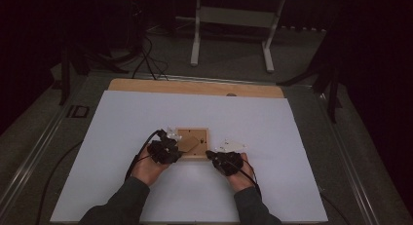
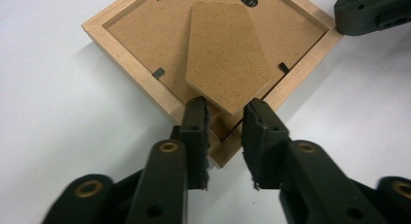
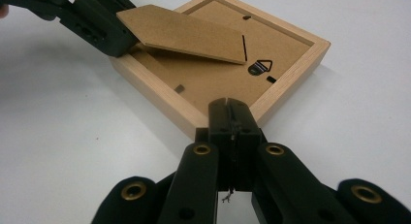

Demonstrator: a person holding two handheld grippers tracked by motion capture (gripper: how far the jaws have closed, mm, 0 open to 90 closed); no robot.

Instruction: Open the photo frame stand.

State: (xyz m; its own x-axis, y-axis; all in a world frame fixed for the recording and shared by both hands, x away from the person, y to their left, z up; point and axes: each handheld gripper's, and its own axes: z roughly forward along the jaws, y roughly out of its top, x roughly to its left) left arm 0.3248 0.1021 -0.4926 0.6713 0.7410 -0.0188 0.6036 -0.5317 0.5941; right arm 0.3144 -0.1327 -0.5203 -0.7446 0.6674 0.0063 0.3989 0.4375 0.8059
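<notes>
High view shows a white board covering the table, with a wooden picture frame lying face down near its middle, between the two grippers. Its hardboard backing carries a fold-out stand flap that is lifted at an angle. The left gripper stands at the frame's near corner, jaws a little apart on either side of the flap's tip. The right gripper, jaws pressed together on nothing, rests against another corner.
</notes>
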